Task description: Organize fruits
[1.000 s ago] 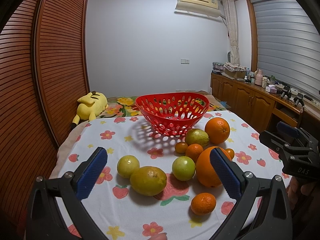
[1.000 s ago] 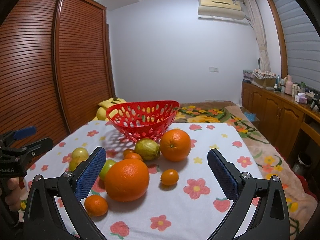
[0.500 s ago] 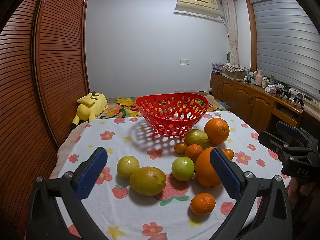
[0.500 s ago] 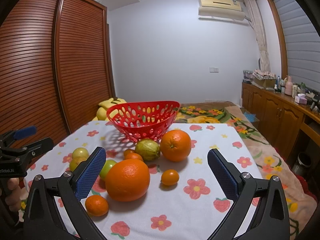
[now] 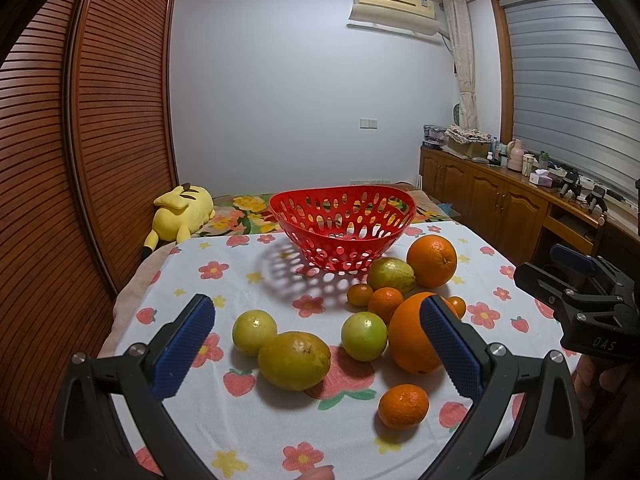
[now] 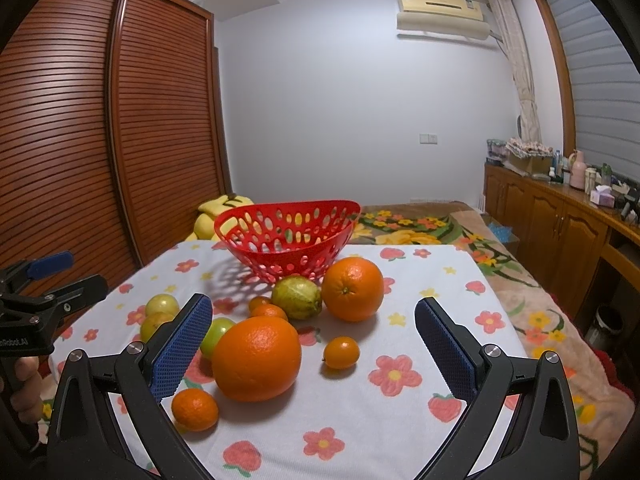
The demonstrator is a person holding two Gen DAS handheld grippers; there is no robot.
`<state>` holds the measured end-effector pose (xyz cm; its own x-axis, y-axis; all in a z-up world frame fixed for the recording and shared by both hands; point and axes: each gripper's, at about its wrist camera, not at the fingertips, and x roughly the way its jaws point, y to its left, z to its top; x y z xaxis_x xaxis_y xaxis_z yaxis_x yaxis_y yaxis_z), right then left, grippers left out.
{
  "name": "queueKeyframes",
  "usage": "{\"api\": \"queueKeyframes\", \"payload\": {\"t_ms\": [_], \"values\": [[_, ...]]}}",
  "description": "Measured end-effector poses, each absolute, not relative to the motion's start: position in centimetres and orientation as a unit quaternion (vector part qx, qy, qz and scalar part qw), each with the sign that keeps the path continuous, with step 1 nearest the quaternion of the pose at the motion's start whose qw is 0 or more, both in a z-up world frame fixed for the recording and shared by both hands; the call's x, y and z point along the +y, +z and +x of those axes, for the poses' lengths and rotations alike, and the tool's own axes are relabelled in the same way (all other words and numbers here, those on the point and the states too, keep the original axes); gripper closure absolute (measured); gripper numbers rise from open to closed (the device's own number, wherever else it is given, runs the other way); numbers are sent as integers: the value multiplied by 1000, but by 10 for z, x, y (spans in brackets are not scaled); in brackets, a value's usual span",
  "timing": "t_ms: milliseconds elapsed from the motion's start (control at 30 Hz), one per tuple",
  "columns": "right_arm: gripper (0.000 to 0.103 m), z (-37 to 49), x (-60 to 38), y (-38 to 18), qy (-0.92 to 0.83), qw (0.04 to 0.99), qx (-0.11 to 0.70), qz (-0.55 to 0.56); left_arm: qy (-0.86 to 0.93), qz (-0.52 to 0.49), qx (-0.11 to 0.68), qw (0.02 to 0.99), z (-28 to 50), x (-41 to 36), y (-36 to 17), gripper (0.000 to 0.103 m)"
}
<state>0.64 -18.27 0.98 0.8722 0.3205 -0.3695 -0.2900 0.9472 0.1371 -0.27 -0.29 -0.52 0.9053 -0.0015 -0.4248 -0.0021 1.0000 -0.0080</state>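
Left hand-held gripper (image 5: 318, 344): jaws spread wide, nothing between them, held low at the near edge of the counter (image 5: 248, 280). It faces the yellow-green fruit, judged its likely first pick. Right hand-held gripper (image 6: 313, 346): likewise spread and empty, aimed at the orange side of the pile.

Fruit location: all of it lies loose on the flowered cloth, none in the basket. Nearest is a small tangerine (image 5: 403, 406), then the large yellow-green fruit (image 5: 294, 360) touching a rounder one (image 5: 254, 332). A green fruit (image 5: 364, 336) sits just beside the big orange (image 6: 256, 358). Behind these are a kumquat (image 6: 341, 352), a green pear-shaped fruit (image 6: 297, 297) and a second orange (image 6: 352, 289).

The red basket (image 5: 304, 204) stands farthest back, just behind the pile, appearing empty; judged the destination, within reach of both sides.

Obscured: the left view's right pad covers part of the big orange; the basket floor is only partly visible through its holes. The yellow plush toy (image 5: 182, 210) is largely hidden behind the basket in the right view.
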Motion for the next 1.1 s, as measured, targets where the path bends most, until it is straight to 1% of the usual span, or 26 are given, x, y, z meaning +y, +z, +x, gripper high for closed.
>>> {"api": "queueKeyframes", "payload": {"t_ms": [500,967,1067,1100], "values": [[0,3,-179,4,160,966,201,39,-6,-6,236,972,-3,-3,-13,0],[0,12,-188,-17,164,956,240,41,-57,-3,310,949,17,-11,-53,0],[0,14,-190,-20,165,954,247,41,-75,-5,327,942,20,-15,-61,2],[0,15,-190,-20,165,953,249,40,-82,-4,334,939,22,-17,-63,5]]}}
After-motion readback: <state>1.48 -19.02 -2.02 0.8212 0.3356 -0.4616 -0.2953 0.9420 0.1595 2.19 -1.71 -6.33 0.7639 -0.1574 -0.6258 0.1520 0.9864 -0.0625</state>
